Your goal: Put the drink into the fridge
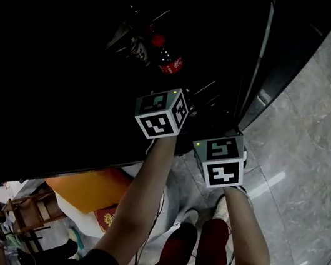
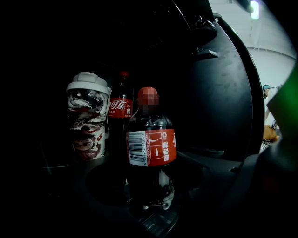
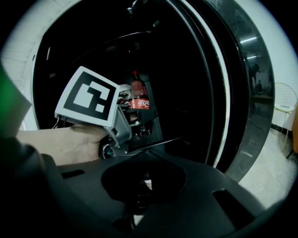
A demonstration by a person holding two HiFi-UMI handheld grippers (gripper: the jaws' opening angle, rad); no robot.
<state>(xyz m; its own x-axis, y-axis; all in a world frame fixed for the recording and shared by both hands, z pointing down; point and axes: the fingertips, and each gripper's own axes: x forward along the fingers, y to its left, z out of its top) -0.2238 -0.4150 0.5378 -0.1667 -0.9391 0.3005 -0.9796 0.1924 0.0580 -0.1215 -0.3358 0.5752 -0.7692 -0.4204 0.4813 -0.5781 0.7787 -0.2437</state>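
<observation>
A cola bottle (image 2: 151, 148) with a red cap and red label stands upright between the jaws of my left gripper (image 2: 150, 190), which is shut on its lower body inside the dark fridge (image 1: 72, 49). The head view shows the same bottle (image 1: 164, 55) just beyond the left gripper's marker cube (image 1: 161, 115). Behind it stand a second cola bottle (image 2: 120, 107) and a white-lidded patterned cup (image 2: 87, 116). My right gripper (image 3: 142, 153) is shut and holds nothing; it hangs back to the right of the left one, its cube (image 1: 221, 161) outside the fridge opening.
The fridge's right frame edge (image 1: 257, 81) runs down beside the right gripper. Grey marble floor (image 1: 314, 155) lies to the right. An orange object (image 1: 89, 188) and the person's legs (image 1: 195, 254) are below. A white chair (image 3: 284, 102) stands far right.
</observation>
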